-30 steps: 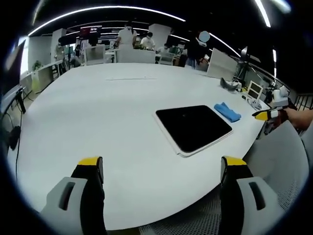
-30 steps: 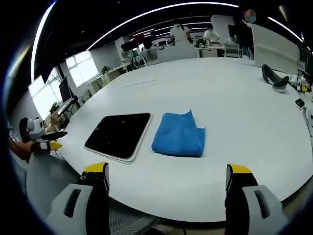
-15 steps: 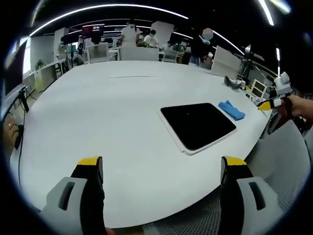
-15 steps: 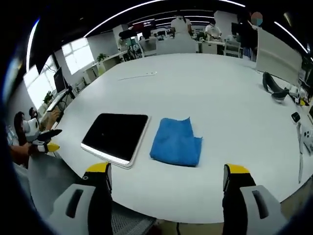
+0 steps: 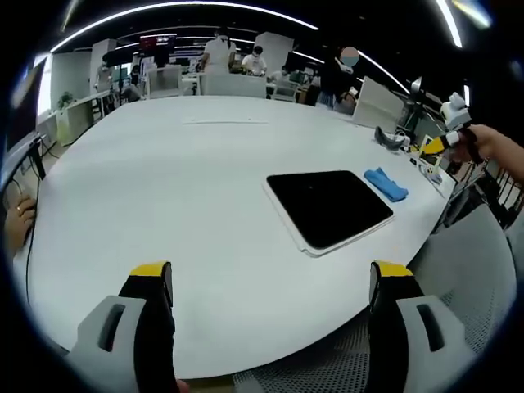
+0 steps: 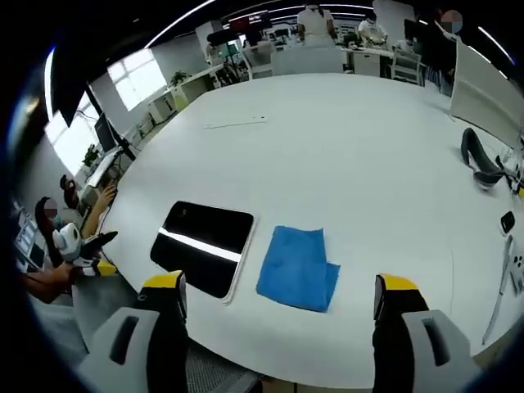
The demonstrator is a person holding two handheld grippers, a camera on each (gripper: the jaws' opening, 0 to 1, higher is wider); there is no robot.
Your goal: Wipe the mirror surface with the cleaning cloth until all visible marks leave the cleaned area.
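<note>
Left gripper view
Left gripper: jaws spread wide apart, nothing between them, above the near edge of the white table.
Mirror: dark rectangular panel with a pale rim, lying flat on the table to the right of centre; its long axis slants from near-right to far-left, one corner pointing toward the near table edge.
Cleaning cloth: small blue folded piece just beyond the mirror's far right side, close to it; whether the two touch cannot be told.
Right gripper: seen at the far right in a person's hand, off the table's edge; whether its jaws are apart or together cannot be told.

Right gripper view
Right gripper: jaws wide apart and empty, hovering over the near table edge.
Cleaning cloth: blue, folded roughly square, flat on the table between the jaw tips, a thicker folded flap on its right side.
Mirror: just left of the cloth, a narrow strip of table between them; long axis runs from near to far, tilted slightly; a bright light streak crosses its dark face.
Left gripper: at the far left past the table edge, held by a hand; its jaw state cannot be told.
Background: desks and people at the far side.
</note>
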